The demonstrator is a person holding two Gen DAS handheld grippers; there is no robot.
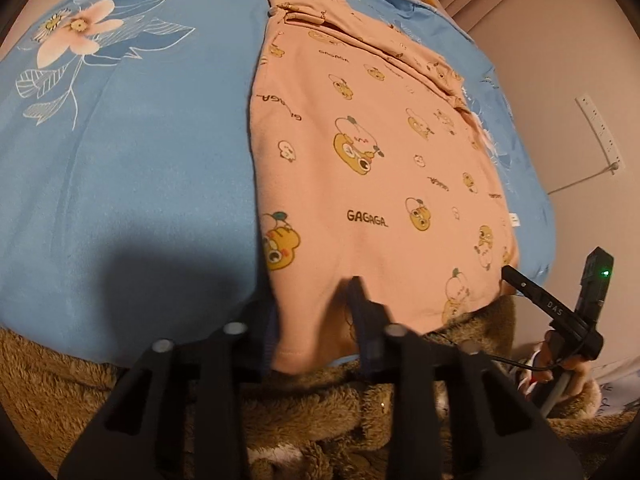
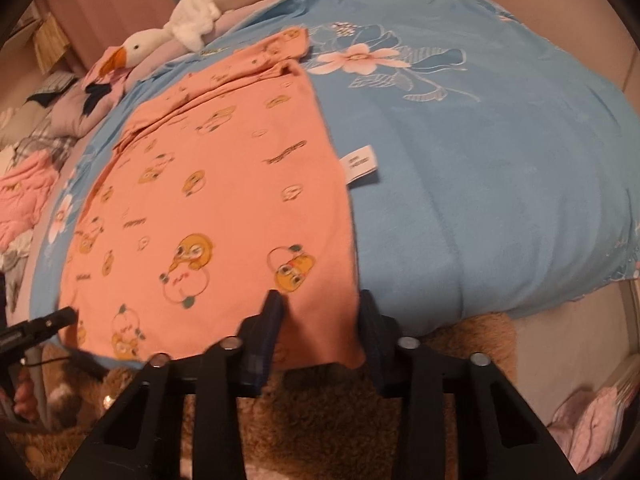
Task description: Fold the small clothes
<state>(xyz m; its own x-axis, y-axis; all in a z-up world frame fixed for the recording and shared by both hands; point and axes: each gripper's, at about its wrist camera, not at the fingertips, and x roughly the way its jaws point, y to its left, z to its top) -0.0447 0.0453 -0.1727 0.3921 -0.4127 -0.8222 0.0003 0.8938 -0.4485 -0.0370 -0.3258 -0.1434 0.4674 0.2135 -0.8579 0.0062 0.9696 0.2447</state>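
Observation:
A small pink garment printed with yellow cartoon figures lies flat on a blue floral bed cover, with its sleeves folded across the far end. It also shows in the right wrist view. My left gripper has its two fingers on either side of the near hem at the garment's left corner, with cloth between them. My right gripper straddles the near hem at the right corner in the same way. The right gripper also shows at the right edge of the left wrist view.
A white care label sticks out from the garment's right side. A white goose plush and piled clothes lie at the far left. A brown fuzzy blanket hangs below the bed edge. A wall power strip is at right.

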